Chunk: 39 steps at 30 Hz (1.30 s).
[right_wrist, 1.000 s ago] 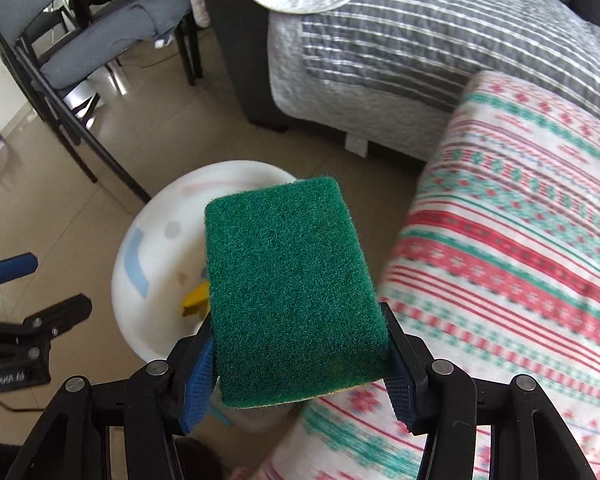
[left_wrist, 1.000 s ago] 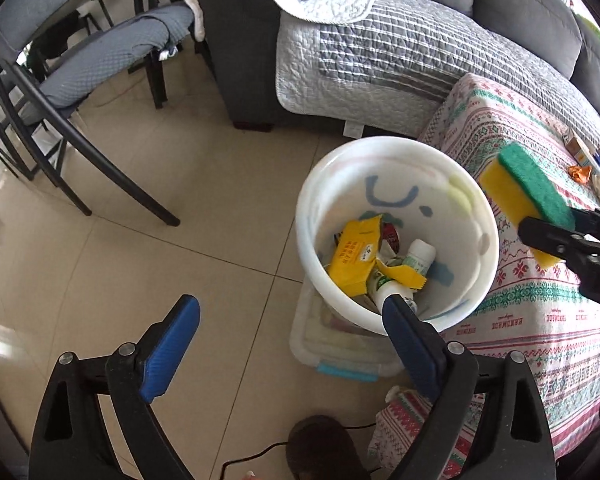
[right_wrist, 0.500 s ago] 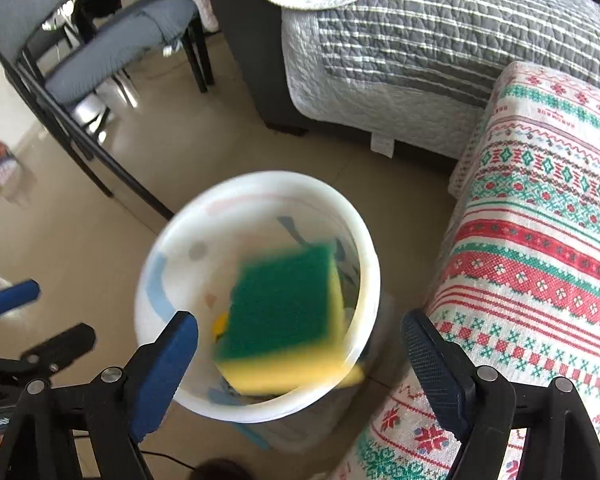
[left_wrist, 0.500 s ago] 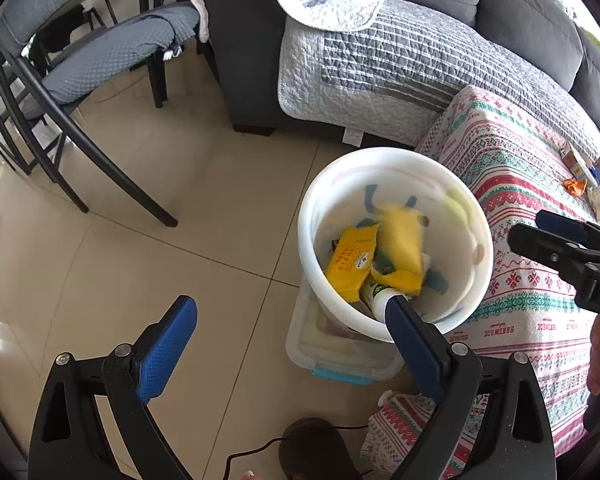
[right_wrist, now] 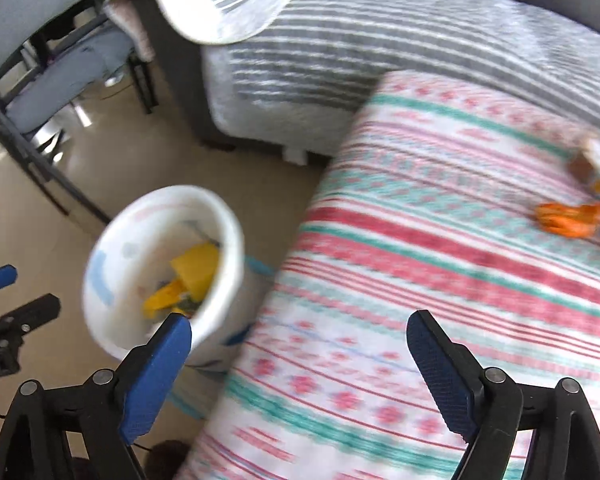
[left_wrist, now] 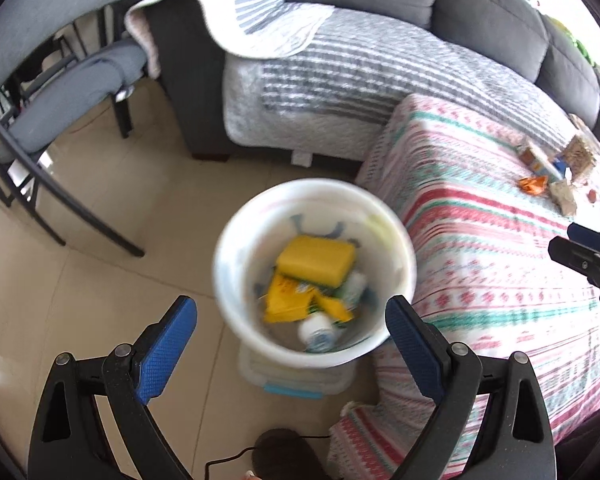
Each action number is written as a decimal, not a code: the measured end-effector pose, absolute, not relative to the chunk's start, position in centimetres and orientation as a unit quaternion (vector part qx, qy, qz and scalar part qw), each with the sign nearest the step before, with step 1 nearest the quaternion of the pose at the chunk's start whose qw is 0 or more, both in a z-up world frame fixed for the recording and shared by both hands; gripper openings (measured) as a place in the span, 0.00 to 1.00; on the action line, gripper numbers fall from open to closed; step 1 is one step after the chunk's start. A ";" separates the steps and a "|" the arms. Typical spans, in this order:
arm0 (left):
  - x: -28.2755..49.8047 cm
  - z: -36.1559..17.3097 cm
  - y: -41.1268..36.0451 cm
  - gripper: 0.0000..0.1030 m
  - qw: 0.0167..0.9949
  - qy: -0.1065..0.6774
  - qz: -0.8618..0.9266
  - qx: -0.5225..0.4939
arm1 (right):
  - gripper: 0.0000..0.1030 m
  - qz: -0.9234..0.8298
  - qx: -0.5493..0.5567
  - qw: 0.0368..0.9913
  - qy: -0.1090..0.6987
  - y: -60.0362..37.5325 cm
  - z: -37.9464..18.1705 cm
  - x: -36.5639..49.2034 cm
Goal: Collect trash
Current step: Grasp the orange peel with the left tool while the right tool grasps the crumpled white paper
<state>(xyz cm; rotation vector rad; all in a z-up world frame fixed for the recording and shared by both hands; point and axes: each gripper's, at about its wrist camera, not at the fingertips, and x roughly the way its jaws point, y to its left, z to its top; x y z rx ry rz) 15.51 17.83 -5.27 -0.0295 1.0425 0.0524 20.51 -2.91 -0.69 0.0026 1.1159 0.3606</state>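
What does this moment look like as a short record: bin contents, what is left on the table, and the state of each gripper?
bin: white bucket on the floor beside the table
bin contents: yellow sponge on top, yellow wrapper, white bottle
table: patterned cloth; orange wrapper and small packets at the far end
left gripper: open, empty, above the bucket
right gripper: jaws just opened, nothing between them, over the table edge
image quality: motion blur
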 end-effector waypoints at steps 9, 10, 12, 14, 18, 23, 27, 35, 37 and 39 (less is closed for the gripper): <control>17.9 -2.8 10.3 0.94 0.875 0.483 -0.024 0.007 | 0.91 0.095 0.022 0.849 0.520 -11.3 0.7 20.4; 18.2 -2.7 9.6 0.94 0.875 0.482 -0.028 0.009 | 0.91 0.088 0.027 0.849 0.520 -12.3 0.6 20.5; 19.0 -2.5 8.0 0.94 0.876 0.481 -0.036 0.011 | 0.91 0.071 0.039 0.849 0.522 -14.6 0.5 20.7; 19.7 -2.6 6.5 0.94 0.875 0.482 -0.043 0.010 | 0.91 0.052 0.045 0.850 0.522 -16.7 0.4 21.1; 21.7 -3.1 3.2 0.94 0.873 0.483 -0.058 0.009 | 0.91 0.004 0.057 0.854 0.517 -21.5 0.4 22.0; 24.5 -3.8 -0.8 0.94 0.872 0.483 -0.081 -0.007 | 0.91 -0.044 0.072 0.855 0.512 -26.7 -0.6 23.1; 26.8 -4.9 -3.6 0.94 0.869 0.485 -0.099 -0.021 | 0.91 -0.059 0.097 0.848 0.518 -29.5 -1.9 23.8; 30.2 -7.3 -7.4 0.94 0.865 0.484 -0.122 -0.054 | 0.91 -0.063 0.127 0.840 0.524 -31.7 -4.1 25.5; 30.6 -7.9 -7.9 0.94 0.864 0.484 -0.127 -0.054 | 0.91 -0.064 0.140 0.838 0.523 -32.2 -4.6 25.9; 31.0 -8.4 -8.3 0.94 0.864 0.484 -0.129 -0.048 | 0.90 -0.067 0.151 0.836 0.523 -32.6 -5.2 26.4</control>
